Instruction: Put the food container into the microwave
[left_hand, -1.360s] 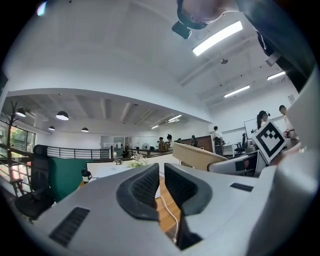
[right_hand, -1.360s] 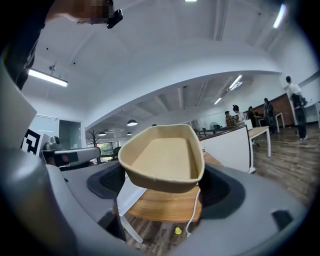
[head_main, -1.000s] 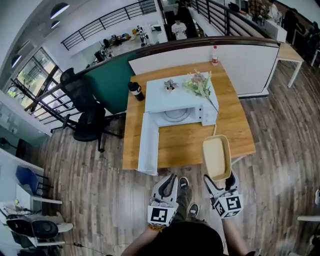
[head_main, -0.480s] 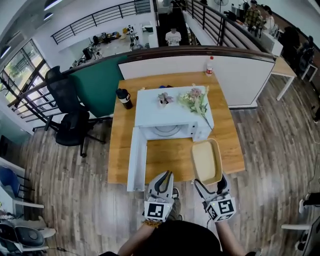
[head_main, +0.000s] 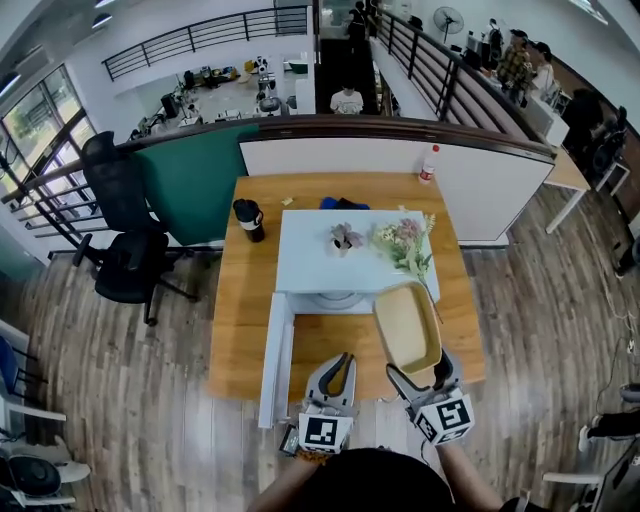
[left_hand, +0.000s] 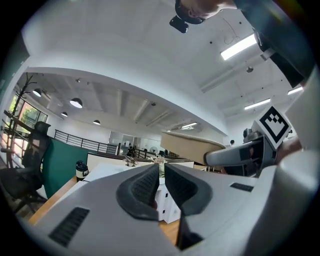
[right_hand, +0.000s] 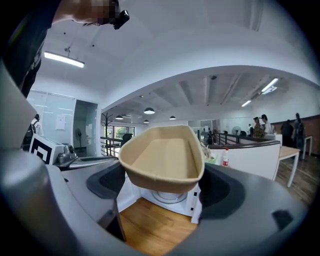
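Over the near edge of the wooden table (head_main: 240, 300), the right hand-held gripper (head_main: 418, 375) is gripping the near end of the empty beige oblong food container (head_main: 407, 325), holding it in the air before the white microwave (head_main: 320, 262), whose door (head_main: 275, 355) is standing open. Only the right gripper view is showing the round glass turntable (right_hand: 167, 196) inside, below the container; the head view is cutting the cavity to a sliver. The left hand-held gripper (left_hand: 161, 182) is hanging alongside, jaws almost together on nothing.
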